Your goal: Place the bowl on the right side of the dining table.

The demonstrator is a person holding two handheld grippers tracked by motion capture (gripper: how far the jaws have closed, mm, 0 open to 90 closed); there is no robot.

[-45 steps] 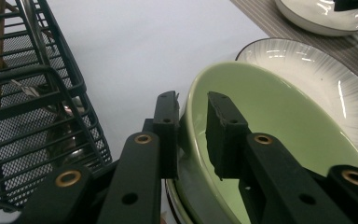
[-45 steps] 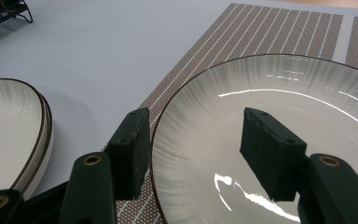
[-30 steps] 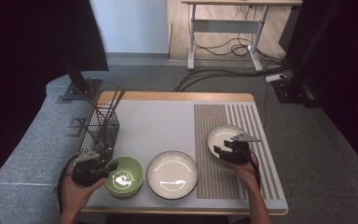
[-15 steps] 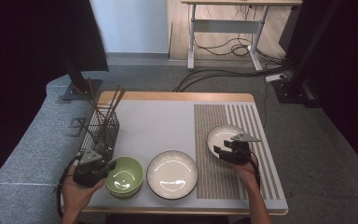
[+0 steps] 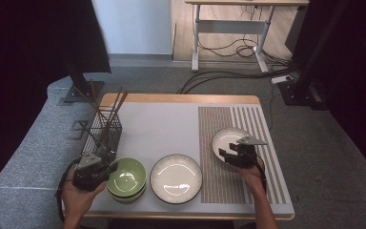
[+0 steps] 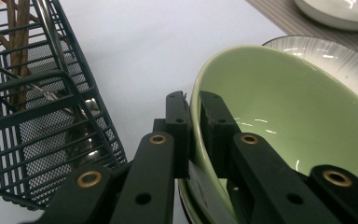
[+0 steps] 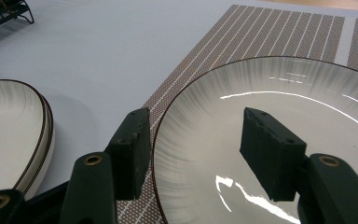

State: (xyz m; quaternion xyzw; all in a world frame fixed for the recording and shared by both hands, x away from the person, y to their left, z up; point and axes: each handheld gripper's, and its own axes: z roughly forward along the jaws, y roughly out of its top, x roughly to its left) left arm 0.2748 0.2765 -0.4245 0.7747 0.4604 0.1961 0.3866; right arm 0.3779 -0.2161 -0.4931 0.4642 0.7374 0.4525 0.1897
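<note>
A green bowl [image 5: 126, 177] sits on top of a short stack of green bowls at the table's front left. My left gripper [image 5: 108, 168] is shut on its near rim. In the left gripper view the jaws [image 6: 193, 105] pinch the green bowl's [image 6: 284, 107] thin wall, one inside and one outside, and the bowl tilts. My right gripper [image 5: 226, 153] is open at the near-left rim of a white plate [image 5: 228, 136] on the striped mat. In the right gripper view one jaw stands outside the white plate [image 7: 284, 79] and the other over its inside, neither touching it.
A stack of white dark-rimmed plates [image 5: 176, 177] lies front centre between the bowls and the striped mat [image 5: 233, 186]. A black wire cutlery basket [image 5: 106, 131] with chopsticks stands just behind the left gripper. The wooden table edge runs along the front.
The green bowl has shifted slightly upward in the left gripper's hold. The right gripper has stayed at the plate's rim.
</note>
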